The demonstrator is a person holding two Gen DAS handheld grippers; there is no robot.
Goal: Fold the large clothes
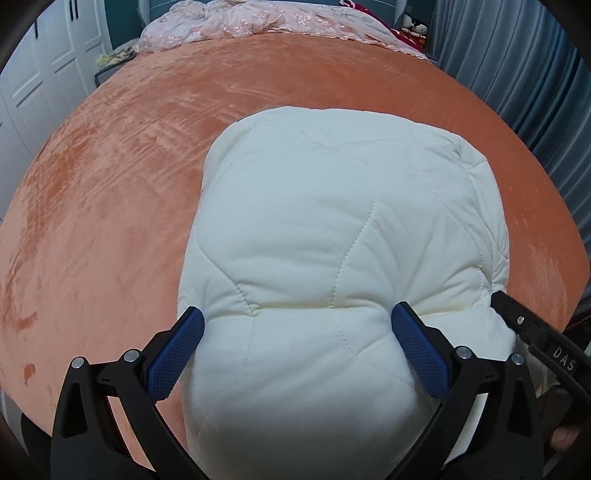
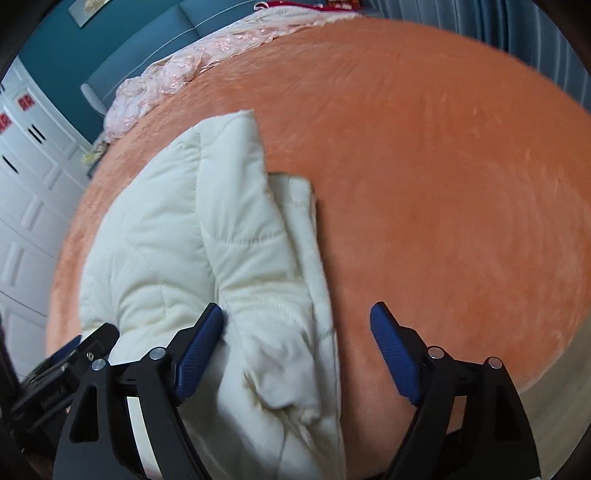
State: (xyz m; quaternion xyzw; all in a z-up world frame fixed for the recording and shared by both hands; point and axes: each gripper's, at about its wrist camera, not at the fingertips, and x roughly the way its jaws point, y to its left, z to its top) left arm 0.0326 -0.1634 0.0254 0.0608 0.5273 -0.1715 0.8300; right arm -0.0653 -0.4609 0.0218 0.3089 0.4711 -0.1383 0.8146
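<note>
Nearest the left wrist camera, the left gripper (image 1: 297, 325) has its blue-padded fingers (image 1: 175, 360) spread wide on either side of a puffy fold of the cream quilted garment (image 1: 332, 221), both pads pressed into the padding so that the fabric bulges between and past them; the fingers hold the fold but are far from closed. At the right edge of that view the black body of the right gripper (image 1: 535, 332) lies just beside the same bundle. From the right wrist camera, the right gripper (image 2: 297, 321) also stands wide open: its left finger (image 2: 199, 354) touches the right-hand layered edge of the garment (image 2: 184, 236), while its right finger hangs over bare orange bedcover (image 2: 443, 184), gripping nothing. The garment sits in a thick folded stack at the near edge of the bed, its stitched top panel facing up and the folded layers showing along its right side. Beyond it the orange cover stretches away uncovered. At the far end lies a pink embroidered coverlet (image 1: 258, 22), with white wardrobe doors (image 1: 48, 74) to the left and grey-blue curtains (image 1: 517, 66) to the right.
</note>
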